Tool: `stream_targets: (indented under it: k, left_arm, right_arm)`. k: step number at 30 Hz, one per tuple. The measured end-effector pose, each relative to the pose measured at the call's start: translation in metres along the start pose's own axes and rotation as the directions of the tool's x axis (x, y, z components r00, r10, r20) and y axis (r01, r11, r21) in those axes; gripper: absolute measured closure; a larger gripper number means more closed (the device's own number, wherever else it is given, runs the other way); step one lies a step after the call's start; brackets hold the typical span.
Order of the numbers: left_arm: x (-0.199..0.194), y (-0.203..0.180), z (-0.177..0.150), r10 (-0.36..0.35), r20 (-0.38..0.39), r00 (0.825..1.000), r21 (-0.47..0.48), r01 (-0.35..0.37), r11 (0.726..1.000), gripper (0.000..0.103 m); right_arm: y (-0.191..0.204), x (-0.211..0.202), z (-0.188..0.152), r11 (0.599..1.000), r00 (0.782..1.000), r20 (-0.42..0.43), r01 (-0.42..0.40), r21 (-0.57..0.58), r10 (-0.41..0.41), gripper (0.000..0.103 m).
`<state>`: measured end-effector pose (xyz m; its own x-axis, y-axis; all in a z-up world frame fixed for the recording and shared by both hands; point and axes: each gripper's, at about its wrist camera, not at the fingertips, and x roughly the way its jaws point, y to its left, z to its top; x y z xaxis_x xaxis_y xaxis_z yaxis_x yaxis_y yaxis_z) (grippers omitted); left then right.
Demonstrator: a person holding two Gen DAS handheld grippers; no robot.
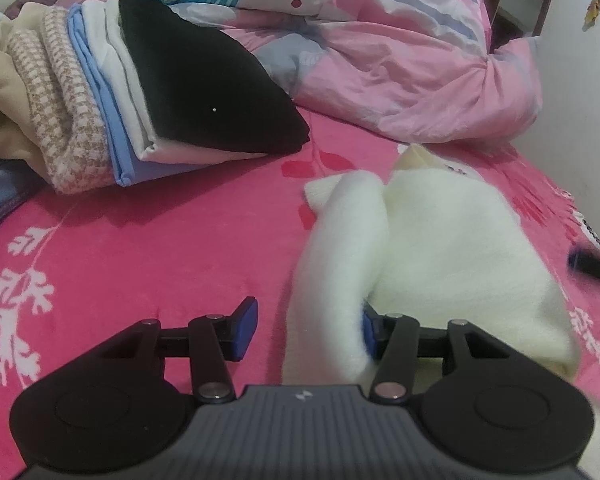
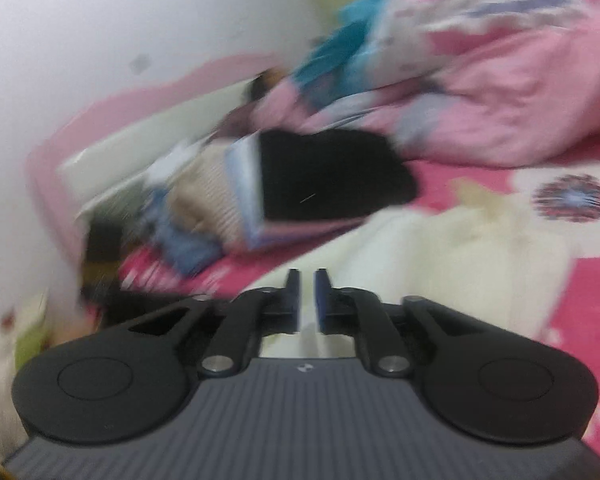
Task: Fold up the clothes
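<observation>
**A:** Your left gripper (image 1: 306,330) has its jaws spread wide. A fold of the white fleece garment (image 1: 440,248) hangs across the gap and hides most of the right blue pad (image 1: 367,330); the left pad stands clear over the sheet. The jaws are parted, with nothing clamped.

**B:** And the right gripper (image 2: 308,300)?

**A:** Your right view is badly smeared. The blue pads sit close together with only a narrow slot between them, and pale fabric shows through the slot. I cannot tell whether they pinch it.

**B:** Now the scene, biggest first.

**A:** The pink bed sheet (image 1: 160,248) with white leaf prints covers everything near you. At the far right lies the rumpled pink quilt (image 1: 412,72), bunched up against the white wall (image 1: 580,112). The white fleece garment sprawls on the sheet to the right of your left gripper, reaching from the near edge toward the quilt, with one long flap doubled over on its left side.

**B:** The stack?

**A:** The folded stack (image 1: 140,92) stands far left, well apart from the fleece: a black piece (image 1: 216,80) on top, then white, light blue and a tan checked one beneath. A dark blurred bar (image 1: 592,266) pokes in at the right edge; you cannot make out what it is.
</observation>
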<state>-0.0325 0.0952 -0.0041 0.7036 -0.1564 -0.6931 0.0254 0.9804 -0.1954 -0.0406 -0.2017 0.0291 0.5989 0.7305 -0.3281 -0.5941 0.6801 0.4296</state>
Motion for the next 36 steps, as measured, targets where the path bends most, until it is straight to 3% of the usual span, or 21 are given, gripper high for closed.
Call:
stream_targets:
  k: [3, 6, 9, 12, 15, 18, 20, 23, 29, 36]
  left_arm:
    - [0.005, 0.006, -0.004, -0.010, 0.000, 1.000, -0.047, 0.010, 0.999, 0.050]
    - [0.009, 0.012, -0.006, -0.024, 0.005, 1.000, -0.086, 0.024, 0.996, 0.047]
    - [0.013, 0.016, -0.007, -0.027, 0.009, 1.000, -0.107, 0.028, 0.994, 0.043]
    - [0.018, 0.020, -0.008, -0.032, 0.014, 0.999, -0.123, 0.034, 0.992, 0.042]
    - [0.024, 0.023, -0.008, -0.033, 0.018, 0.999, -0.133, 0.035, 0.990, 0.042]
    - [0.026, 0.026, -0.009, -0.039, 0.026, 0.999, -0.151, 0.043, 0.988, 0.042]
    - [0.027, 0.029, -0.010, -0.049, 0.035, 0.998, -0.166, 0.054, 0.985, 0.043]
    - [0.027, 0.033, -0.012, -0.062, 0.049, 0.997, -0.186, 0.070, 0.980, 0.044]
    - [0.026, 0.035, -0.015, -0.074, 0.059, 0.996, -0.197, 0.084, 0.977, 0.044]
    - [0.024, 0.035, -0.017, -0.078, 0.064, 0.995, -0.195, 0.089, 0.977, 0.044]
  right_arm:
    - [-0.024, 0.005, 0.020, 0.996, 0.998, 0.013, 0.053, 0.068, -0.054, 0.065]
    - [-0.036, 0.032, 0.037, 0.992, 0.997, -0.049, 0.068, 0.103, -0.063, 0.053]
    - [-0.041, 0.074, 0.049, 0.987, 0.986, -0.138, 0.110, 0.116, -0.093, 0.052]
    - [-0.041, 0.119, 0.058, 0.982, 0.962, -0.235, 0.166, 0.090, -0.141, 0.052]
    - [-0.034, 0.156, 0.059, 0.981, 0.921, -0.340, 0.195, -0.013, -0.188, 0.060]
    - [-0.013, 0.167, 0.053, 0.960, 0.879, -0.395, 0.211, -0.182, -0.268, 0.069]
    - [0.002, 0.160, 0.047, 0.934, 0.866, -0.392, 0.200, -0.297, -0.310, 0.074]
    - [0.021, 0.137, 0.036, 0.887, 0.865, -0.367, 0.169, -0.430, -0.342, 0.084]
    - [0.054, 0.071, 0.015, 0.832, 0.888, -0.316, 0.119, -0.542, -0.333, 0.088]
    - [0.062, 0.000, -0.018, 0.855, 0.907, -0.274, 0.152, -0.496, -0.321, 0.089]
